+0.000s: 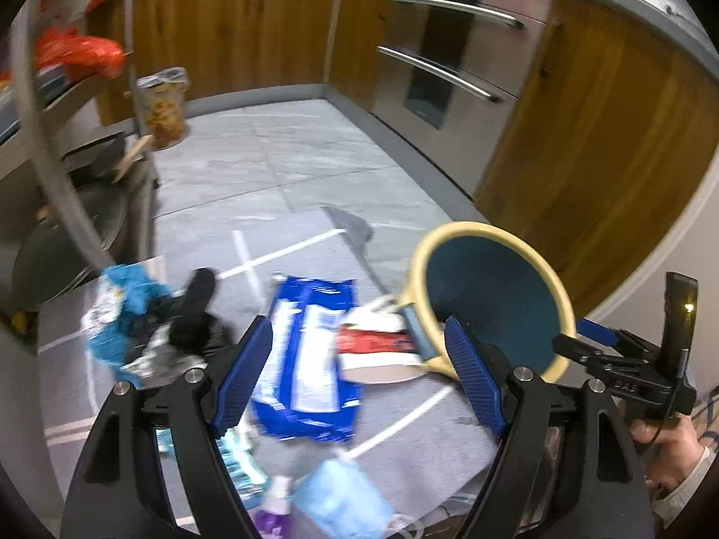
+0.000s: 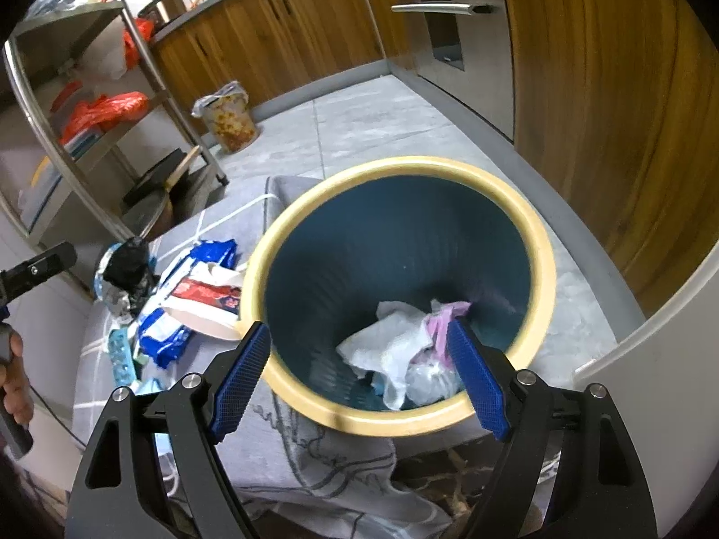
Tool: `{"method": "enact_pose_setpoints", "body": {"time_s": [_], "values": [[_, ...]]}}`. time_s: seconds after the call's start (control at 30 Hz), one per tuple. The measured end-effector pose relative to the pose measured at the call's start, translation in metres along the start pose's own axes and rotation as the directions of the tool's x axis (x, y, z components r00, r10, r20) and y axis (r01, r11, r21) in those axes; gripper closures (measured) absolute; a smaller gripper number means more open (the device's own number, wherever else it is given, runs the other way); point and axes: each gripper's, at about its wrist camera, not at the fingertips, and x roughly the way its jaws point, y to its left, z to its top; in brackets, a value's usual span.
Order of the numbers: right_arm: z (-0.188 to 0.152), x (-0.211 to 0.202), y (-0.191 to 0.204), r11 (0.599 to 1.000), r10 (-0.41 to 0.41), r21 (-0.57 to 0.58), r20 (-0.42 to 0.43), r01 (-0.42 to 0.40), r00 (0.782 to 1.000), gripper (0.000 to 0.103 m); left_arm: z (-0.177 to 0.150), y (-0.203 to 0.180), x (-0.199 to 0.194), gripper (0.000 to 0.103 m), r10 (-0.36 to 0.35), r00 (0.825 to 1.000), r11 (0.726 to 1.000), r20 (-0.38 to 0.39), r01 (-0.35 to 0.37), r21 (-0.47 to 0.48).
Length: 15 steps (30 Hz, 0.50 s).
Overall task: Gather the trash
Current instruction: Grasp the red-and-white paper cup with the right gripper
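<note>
Trash lies on a grey cloth (image 1: 418,449) w/ white lines, on a low table; a round bin (image 2: 546,269), dark blue inside w/ a pale yellow rim, sits on the same cloth, right of the trash.

Left gripper (image 1: 359,373) hangs over the cloth; its blue jaws are wide apart and hold nothing; under and between them lies a blue and white wrapper (image 1: 310,359); just right of it, touching the bin's side, is a white paper plate (image 1: 382,370) w/ a red and white pack (image 1: 377,341) on top; to the left is a crumpled pile of blue and silver foil (image 1: 121,314) w/ a black lump (image 1: 195,310) beside it; near the bottom edge sits a light blue face mask (image 1: 337,503) and sth purple (image 1: 269,516), too blurry to name.

Right gripper (image 2: 359,375) is above the bin's near rim; jaws wide apart, empty; inside the bin, at the bottom, are white crumpled tissue (image 2: 386,346), a pink scrap (image 2: 442,319) and a clear bag (image 2: 429,379).

Farther off: a metal rack (image 2: 135,45) w/ red bags (image 2: 108,110) on its shelves; a small patterned bin (image 2: 227,119) w/ a plastic liner on the grey floor tiles (image 2: 368,121); wood cabinets (image 2: 287,31) and a steel oven (image 1: 449,67) w/ bar handles.
</note>
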Motion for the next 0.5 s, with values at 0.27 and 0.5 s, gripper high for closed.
{"method": "enact_pose_setpoints", "body": {"time_s": [0.27, 0.5], "values": [[0.0, 0.005, 0.044, 0.993, 0.041, -0.114, 0.0, -0.04, 0.999, 0.022, -0.019, 0.059, -0.014, 0.025, 0.067, 0.998, 0.993, -0.019, -0.069, -0.096], [-0.006, 0.021, 0.094, 0.955, 0.022, -0.294, -0.016, -0.026, 1.0, 0.026, -0.039, 0.081, -0.017, 0.025, 0.08, 0.995, 0.99, -0.056, -0.086, -0.113]]}}
